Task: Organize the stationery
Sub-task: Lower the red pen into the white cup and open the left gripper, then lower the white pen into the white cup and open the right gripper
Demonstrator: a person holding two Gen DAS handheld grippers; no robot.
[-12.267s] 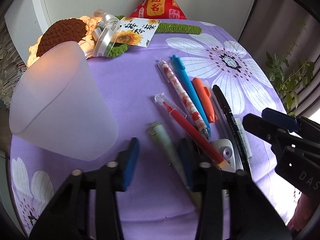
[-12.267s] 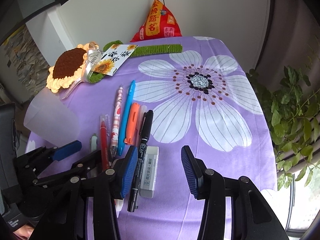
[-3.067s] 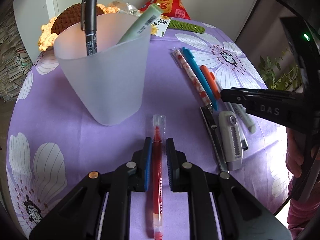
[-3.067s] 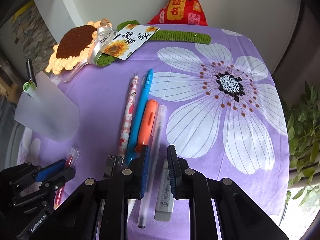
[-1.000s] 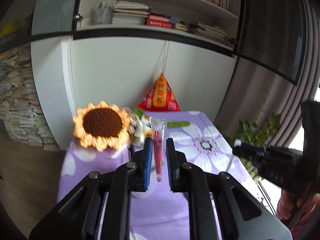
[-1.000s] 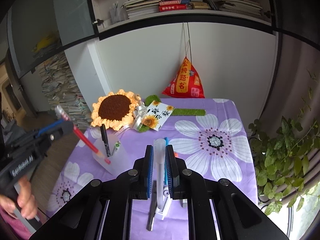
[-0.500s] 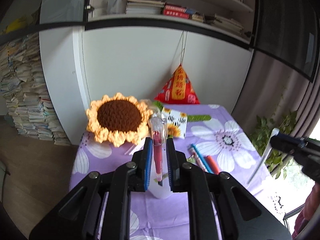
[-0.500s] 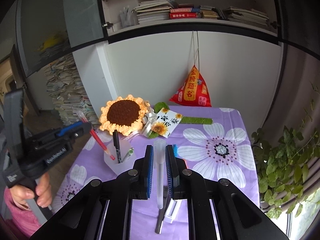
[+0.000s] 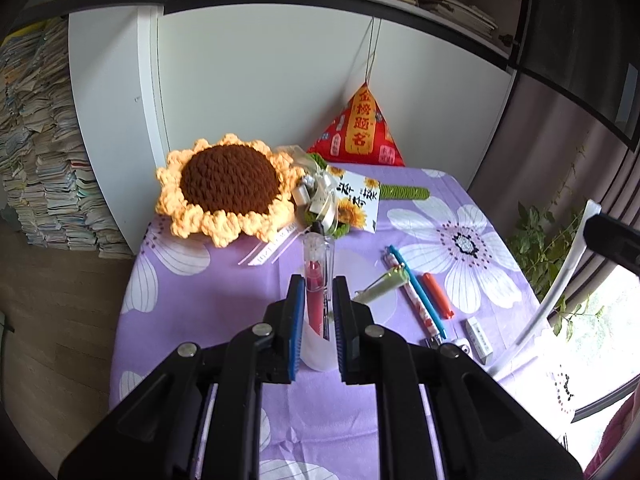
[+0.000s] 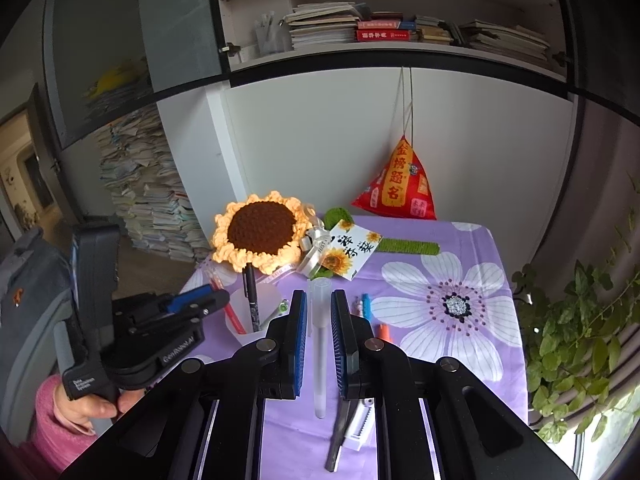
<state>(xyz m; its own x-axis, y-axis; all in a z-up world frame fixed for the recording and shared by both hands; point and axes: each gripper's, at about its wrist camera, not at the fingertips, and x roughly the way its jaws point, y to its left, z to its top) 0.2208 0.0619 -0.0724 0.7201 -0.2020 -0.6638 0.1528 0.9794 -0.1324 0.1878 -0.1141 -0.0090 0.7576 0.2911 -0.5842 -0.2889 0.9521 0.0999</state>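
A: What is the left claw (image 9: pixel 316 312) doing?

B: It is clenched on a red pen (image 9: pixel 315 280), blue pads pressed to the barrel on either side, clear cap pointing up. From the right wrist view the pen (image 10: pixel 228 308) slants down into the frosted cup (image 10: pixel 260 312), its lower end inside the rim.

A: And the right claw (image 10: pixel 319 320)?

B: Clenched too, on a translucent white pen (image 10: pixel 319 340) that stands upright between the pads, held above the tabletop (image 10: pixel 460 360).

A: What does the cup hold already?

B: A black marker (image 10: pixel 251 300) stands in it, and a pale green pen (image 9: pixel 382 284) leans out over its right rim.

A: What is left lying on the purple flowered cloth?

B: To the right of the cup, a patterned pen (image 9: pixel 416 304), a blue pen (image 9: pixel 418 292) and a short orange marker (image 9: pixel 438 294) lie side by side. Nearer, there is a white eraser (image 9: pixel 478 336), and under the right claw a dark clip-like tool (image 10: pixel 340 432) beside a white correction tape (image 10: pixel 362 424).

A: And the far end?

B: A crocheted sunflower (image 9: pixel 228 188) with a ribbon and a printed card (image 9: pixel 358 200), then a red triangular pouch (image 9: pixel 360 132) hanging against the wall
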